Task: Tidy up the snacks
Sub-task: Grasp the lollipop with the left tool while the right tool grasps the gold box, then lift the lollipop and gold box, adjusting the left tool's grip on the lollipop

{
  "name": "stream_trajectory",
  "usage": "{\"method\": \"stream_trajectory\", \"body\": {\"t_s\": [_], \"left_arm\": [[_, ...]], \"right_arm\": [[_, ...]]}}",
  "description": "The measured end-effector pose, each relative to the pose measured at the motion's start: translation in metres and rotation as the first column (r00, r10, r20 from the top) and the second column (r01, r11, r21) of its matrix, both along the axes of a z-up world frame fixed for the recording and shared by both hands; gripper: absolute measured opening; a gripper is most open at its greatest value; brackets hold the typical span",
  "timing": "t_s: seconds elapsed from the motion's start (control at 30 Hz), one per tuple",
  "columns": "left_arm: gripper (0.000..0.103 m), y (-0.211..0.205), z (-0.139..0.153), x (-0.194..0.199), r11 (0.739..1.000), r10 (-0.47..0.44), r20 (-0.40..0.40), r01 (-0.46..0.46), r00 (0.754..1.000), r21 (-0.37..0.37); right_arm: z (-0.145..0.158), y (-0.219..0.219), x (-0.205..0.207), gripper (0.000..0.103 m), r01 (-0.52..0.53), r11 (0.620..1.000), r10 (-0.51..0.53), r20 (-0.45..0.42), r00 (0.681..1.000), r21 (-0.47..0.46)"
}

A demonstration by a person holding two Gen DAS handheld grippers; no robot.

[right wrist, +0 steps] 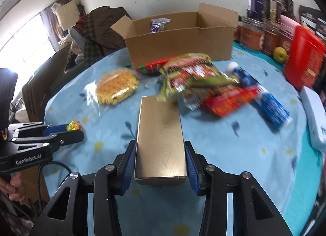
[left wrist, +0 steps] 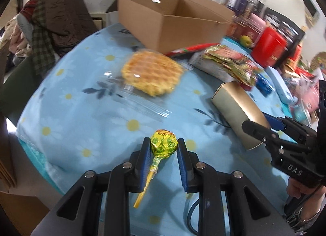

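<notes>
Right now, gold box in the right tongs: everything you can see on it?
The gold box is a long rectangular carton, matte metallic card with faint scuffs, closed, near end flap seam visible. It lies flat, lengthwise away from the camera, between the right tongs, whose blue pads press its near end on both sides. Whether it rests on the blue floral tablecloth is unclear. Its far end meets the green-red snack bag.

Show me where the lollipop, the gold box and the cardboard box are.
lollipop (left wrist: 164, 142): left wrist view, on its yellow wrapped head.
gold box (right wrist: 161, 134): right wrist view, on its top face.
cardboard box (right wrist: 179, 46): right wrist view, on its front wall.
</notes>
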State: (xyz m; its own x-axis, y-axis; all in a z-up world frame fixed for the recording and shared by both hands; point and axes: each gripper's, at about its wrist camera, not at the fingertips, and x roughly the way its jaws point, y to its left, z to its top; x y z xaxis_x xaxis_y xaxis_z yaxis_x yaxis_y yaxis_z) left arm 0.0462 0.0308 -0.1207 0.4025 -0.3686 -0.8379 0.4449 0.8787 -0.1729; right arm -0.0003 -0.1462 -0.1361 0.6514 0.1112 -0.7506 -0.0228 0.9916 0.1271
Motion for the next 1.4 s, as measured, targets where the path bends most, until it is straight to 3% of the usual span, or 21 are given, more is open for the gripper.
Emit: {"method": "stream_trajectory", "body": {"t_s": [0.37, 0.47, 0.6, 0.77, 0.83, 0.87, 0.93, 1.17, 1.4], "left_arm": [[0.025, -0.037, -0.012, -0.024, 0.994, -0.104, -0.032, 0.104, 0.994, 0.015], [0.025, -0.041, -0.012, -0.022, 0.992, -0.117, -0.018, 0.118, 0.993, 0.035], [0.025, -0.044, -0.013, -0.02, 0.992, -0.116, -0.007, 0.116, 0.993, 0.042], [0.026, -0.048, -0.015, -0.022, 0.992, -0.115, 0.017, 0.114, 0.993, 0.057], [0.026, -0.046, -0.015, -0.021, 0.994, -0.102, 0.018, 0.101, 0.995, 0.04], [0.026, -0.046, -0.015, -0.021, 0.994, -0.1, 0.016, 0.099, 0.995, 0.037], [0.026, -0.045, -0.014, -0.019, 0.995, -0.093, 0.012, 0.093, 0.996, 0.026], [0.025, -0.044, 0.003, -0.022, 0.996, -0.089, 0.067, 0.089, 0.994, 0.003], [0.021, -0.041, 0.033, -0.026, 0.994, -0.098, 0.14, 0.104, 0.985, -0.036]], "right_arm": [[-0.001, -0.023, -0.05, 0.045, 0.057, 0.998, -0.058, -0.024, 0.998, -0.032], [-0.001, -0.021, -0.049, 0.046, 0.05, 0.998, -0.051, -0.022, 0.998, -0.048], [-0.007, -0.019, -0.038, 0.059, 0.03, 0.999, -0.032, -0.049, 0.998, -0.036], [-0.012, -0.017, -0.028, 0.062, 0.015, 0.999, -0.018, -0.069, 0.997, -0.052], [-0.014, -0.017, -0.026, 0.06, 0.017, 0.998, -0.021, -0.077, 0.997, -0.056], [-0.015, -0.018, -0.026, 0.048, 0.02, 0.998, -0.025, -0.083, 0.996, -0.054], [-0.014, -0.021, -0.026, 0.043, 0.029, 0.998, -0.033, -0.08, 0.996, -0.048], [-0.005, -0.019, -0.03, 0.043, 0.007, 1.0, -0.009, -0.071, 0.997, -0.026], [0.023, -0.009, -0.037, 0.043, -0.032, 0.999, 0.032, -0.019, 0.999, -0.019]]}}
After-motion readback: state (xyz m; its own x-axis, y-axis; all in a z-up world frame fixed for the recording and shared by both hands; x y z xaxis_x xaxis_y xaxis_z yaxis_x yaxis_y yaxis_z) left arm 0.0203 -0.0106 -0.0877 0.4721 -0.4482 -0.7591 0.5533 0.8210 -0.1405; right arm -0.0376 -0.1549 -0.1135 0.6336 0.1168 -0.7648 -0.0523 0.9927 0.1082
